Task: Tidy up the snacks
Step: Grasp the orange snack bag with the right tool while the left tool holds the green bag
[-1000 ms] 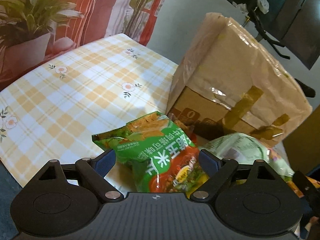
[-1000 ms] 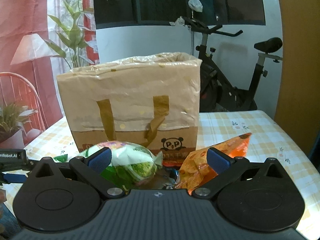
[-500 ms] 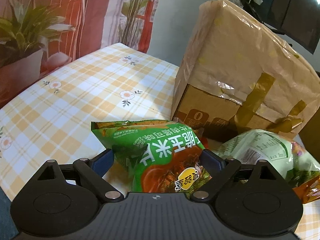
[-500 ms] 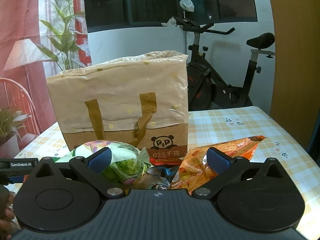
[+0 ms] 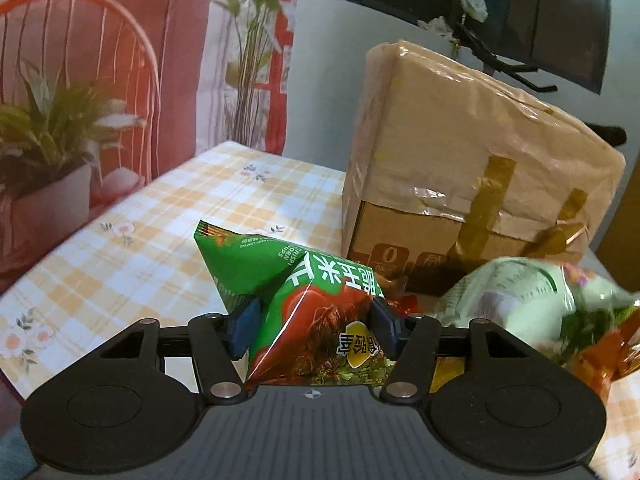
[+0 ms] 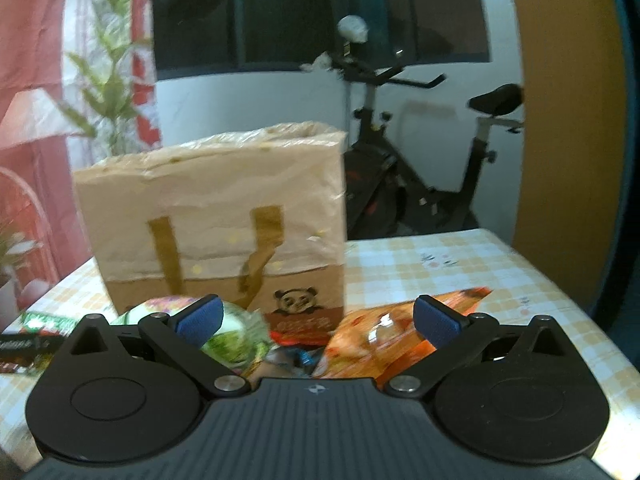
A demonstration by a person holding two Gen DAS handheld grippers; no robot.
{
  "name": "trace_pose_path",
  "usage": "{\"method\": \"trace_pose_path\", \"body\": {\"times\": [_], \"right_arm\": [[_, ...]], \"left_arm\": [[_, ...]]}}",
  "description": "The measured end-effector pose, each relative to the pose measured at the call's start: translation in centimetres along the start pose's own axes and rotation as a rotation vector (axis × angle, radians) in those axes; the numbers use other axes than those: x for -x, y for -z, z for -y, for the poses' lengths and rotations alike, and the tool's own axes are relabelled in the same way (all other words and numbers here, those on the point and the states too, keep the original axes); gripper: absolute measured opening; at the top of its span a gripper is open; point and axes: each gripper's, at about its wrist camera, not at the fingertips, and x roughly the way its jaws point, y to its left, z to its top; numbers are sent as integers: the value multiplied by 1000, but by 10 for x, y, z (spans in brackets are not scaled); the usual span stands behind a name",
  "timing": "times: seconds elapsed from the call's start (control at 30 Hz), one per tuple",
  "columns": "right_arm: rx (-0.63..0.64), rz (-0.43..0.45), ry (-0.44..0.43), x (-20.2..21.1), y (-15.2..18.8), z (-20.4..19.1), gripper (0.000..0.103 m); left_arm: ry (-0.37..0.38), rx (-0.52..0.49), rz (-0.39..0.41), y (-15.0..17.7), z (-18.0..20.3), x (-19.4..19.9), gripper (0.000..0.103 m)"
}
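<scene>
- The bench point(image 5: 132, 248) wears a yellow-and-white checked cloth with small flower prints, and everything here stands or lies on it.
- A tall brown paper bag point(image 6: 224, 216) stands upright at the middle of the bench, lined with thin plastic folded over its rim, handles hanging flat down its front, a panda printed low on its face.
- The snacks lie in a loose heap just in front of the bag: a pale green packet point(image 5: 532, 300), an orange packet point(image 6: 384, 336) on the right-hand side, and some small wrappers between them – too blurred to tell apart.
- The green and red snack packet point(image 5: 304, 304) sits at the left of the heap, one corner pointing up and away, its lower part between the left tongs.
- The left tongs point(image 5: 314, 326) are closing on this green and red packet, and the blue pads already press its creased sides.
- The right tongs point(image 6: 318, 318) stand wide open and grip nothing – the pale green packet shows behind one pad, the orange one behind the other.
</scene>
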Motion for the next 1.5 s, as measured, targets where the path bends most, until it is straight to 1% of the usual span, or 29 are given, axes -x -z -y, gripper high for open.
{"method": "trace_pose_path", "body": {"times": [0.17,0.37,0.67,0.83,1.0,1.13,1.2,1.27,1.33,1.4,1.5], "right_arm": [[-50,39,76,5,0,13,103],[-92,63,155,9,3,25,103],[-137,18,173,-7,13,40,103],[-158,-29,192,-14,22,47,103],[-164,-18,228,-9,26,55,103],[-175,-46,239,-9,30,60,103],[-149,-74,236,-11,33,57,103],[-91,-102,229,-12,34,52,103],[-30,-129,194,-15,32,49,103],[67,-154,146,-16,29,49,103],[240,-184,119,-16,30,52,103]], "left_arm": [[-18,-35,25,2,1,8,62],[-42,-37,37,2,-3,11,62],[-68,-44,54,2,-3,13,62],[-72,-42,48,2,-3,10,62],[-72,-40,44,3,-3,8,62],[-73,-41,39,3,-3,7,62],[-74,-41,39,3,-4,9,62],[-72,-41,40,3,-4,9,62],[-71,-39,40,3,-4,9,62],[-71,-39,38,3,-4,9,62],[-67,-36,36,2,-3,9,62]]}}
